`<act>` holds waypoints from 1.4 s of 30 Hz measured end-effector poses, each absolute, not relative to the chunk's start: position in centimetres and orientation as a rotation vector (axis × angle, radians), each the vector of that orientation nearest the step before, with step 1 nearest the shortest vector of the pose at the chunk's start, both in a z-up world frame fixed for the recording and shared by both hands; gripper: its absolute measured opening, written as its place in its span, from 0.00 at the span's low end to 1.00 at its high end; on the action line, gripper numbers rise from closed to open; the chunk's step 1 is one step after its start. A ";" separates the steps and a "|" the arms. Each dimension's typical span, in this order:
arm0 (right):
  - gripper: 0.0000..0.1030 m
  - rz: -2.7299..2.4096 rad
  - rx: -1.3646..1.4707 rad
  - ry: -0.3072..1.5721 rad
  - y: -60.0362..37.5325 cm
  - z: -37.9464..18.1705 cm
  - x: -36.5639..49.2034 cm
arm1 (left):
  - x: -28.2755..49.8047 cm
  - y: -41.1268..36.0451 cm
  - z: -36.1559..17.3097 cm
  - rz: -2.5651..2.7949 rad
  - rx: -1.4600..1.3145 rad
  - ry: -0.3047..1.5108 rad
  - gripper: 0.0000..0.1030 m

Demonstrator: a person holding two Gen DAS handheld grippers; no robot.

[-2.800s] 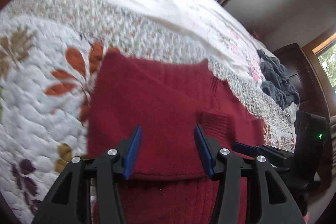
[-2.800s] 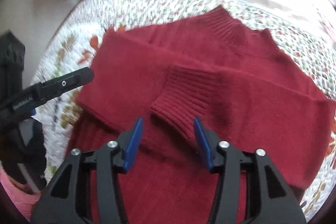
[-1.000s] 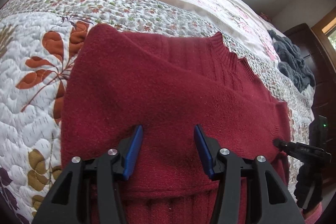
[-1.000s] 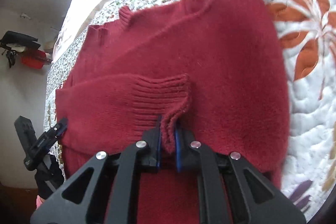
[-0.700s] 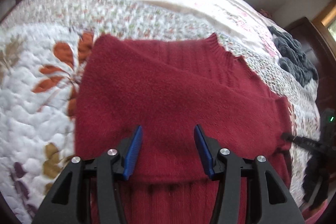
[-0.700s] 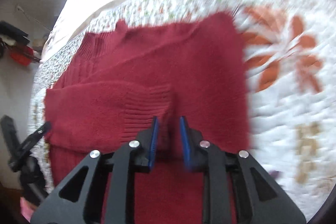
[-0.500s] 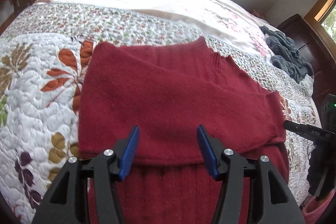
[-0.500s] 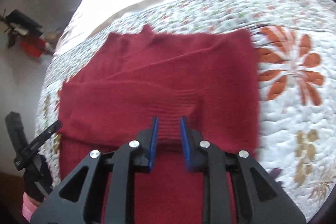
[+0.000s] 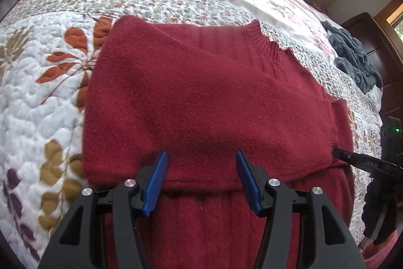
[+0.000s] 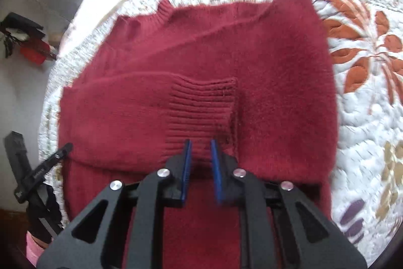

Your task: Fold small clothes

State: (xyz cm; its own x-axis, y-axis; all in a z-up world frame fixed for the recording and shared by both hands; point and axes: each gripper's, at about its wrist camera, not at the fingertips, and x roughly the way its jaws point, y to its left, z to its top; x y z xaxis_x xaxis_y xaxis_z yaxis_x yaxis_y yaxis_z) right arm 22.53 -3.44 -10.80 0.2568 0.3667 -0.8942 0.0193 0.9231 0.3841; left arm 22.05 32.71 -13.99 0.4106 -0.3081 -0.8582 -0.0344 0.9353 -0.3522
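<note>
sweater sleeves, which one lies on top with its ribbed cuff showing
The sleeve folded across the chest, its ribbed cuff just ahead of the right hand-held gripper.

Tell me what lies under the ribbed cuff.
The ribbed cuff lies across the red sweater, over its other folded sleeve. The quilt shows around it; layers beneath are hidden.

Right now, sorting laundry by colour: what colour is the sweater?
Dark red sweater, clearest in the left wrist view.
</note>
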 end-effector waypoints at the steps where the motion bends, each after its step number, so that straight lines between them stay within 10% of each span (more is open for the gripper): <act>1: 0.20 0.243 0.352 1.274 -3.8 -9.8 21.8 | 21.2 32.9 -13.2 -0.178 -0.334 1.134 0.55; 22: 0.43 0.170 0.389 1.308 -11.8 -7.6 -7.8 | -4.7 39.5 -11.5 -0.128 -0.312 1.243 0.68; 42: 0.45 0.179 0.458 1.379 -11.9 -11.7 -13.4 | -9.2 37.6 -15.5 -0.147 -0.320 1.310 0.68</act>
State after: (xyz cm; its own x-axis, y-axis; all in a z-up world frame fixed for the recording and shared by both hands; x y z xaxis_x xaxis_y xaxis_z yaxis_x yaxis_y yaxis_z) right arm -13.40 -11.90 -11.71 0.1936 0.3845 -0.9026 0.1416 0.8994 0.4135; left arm -9.17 37.63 -15.53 0.2568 -0.2851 -0.9234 -0.0737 0.9469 -0.3129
